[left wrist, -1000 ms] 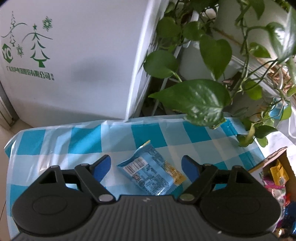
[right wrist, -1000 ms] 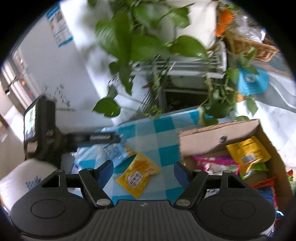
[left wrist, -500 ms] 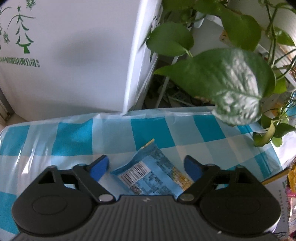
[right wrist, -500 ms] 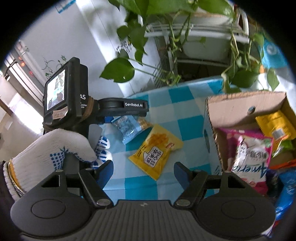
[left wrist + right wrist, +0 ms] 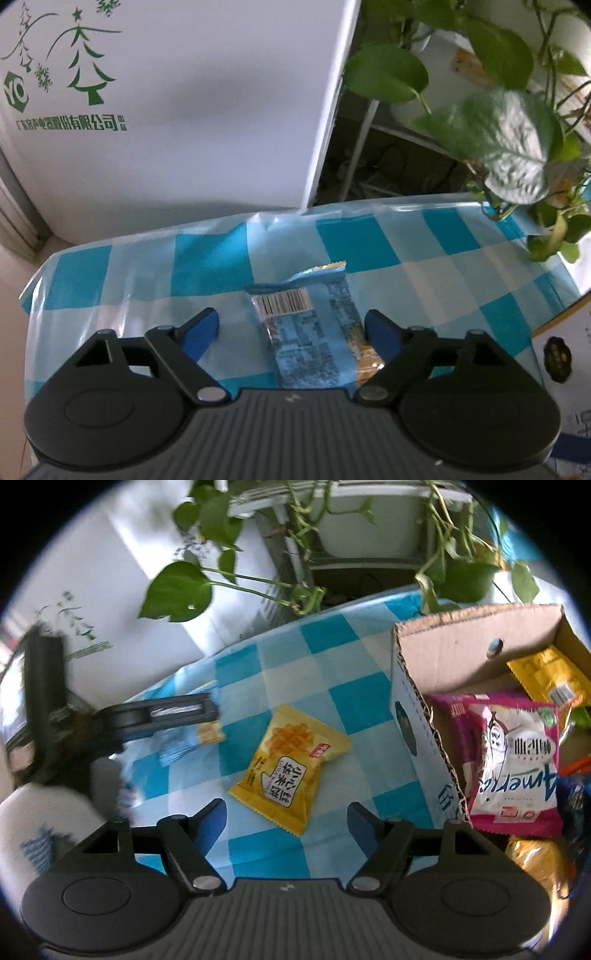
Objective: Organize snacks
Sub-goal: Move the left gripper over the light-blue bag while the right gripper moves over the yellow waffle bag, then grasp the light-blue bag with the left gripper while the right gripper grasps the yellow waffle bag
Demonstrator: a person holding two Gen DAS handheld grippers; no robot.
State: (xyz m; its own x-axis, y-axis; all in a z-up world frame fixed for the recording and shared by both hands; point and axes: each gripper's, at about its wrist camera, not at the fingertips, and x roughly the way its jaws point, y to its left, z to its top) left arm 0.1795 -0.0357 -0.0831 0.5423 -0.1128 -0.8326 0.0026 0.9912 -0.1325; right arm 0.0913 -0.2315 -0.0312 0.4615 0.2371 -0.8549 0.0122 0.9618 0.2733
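A light blue snack packet (image 5: 314, 325) with a barcode lies on the blue checked tablecloth (image 5: 147, 266). My left gripper (image 5: 291, 328) is open with its blue fingers on either side of the packet, low over it. A yellow waffle snack packet (image 5: 291, 764) lies on the cloth in the right wrist view. My right gripper (image 5: 288, 819) is open and empty just in front of it. The left gripper (image 5: 162, 716) also shows in the right wrist view, over the blue packet (image 5: 184, 742).
An open cardboard box (image 5: 443, 653) at the right holds several snack packets, among them a pink and white one (image 5: 513, 768). A white appliance (image 5: 166, 110) stands behind the table. Pothos leaves (image 5: 498, 136) hang over the back right edge.
The left gripper has turned and come lower over the blue packet, which now lies lengthways between its fingers. The right gripper has moved closer to the yellow packet.
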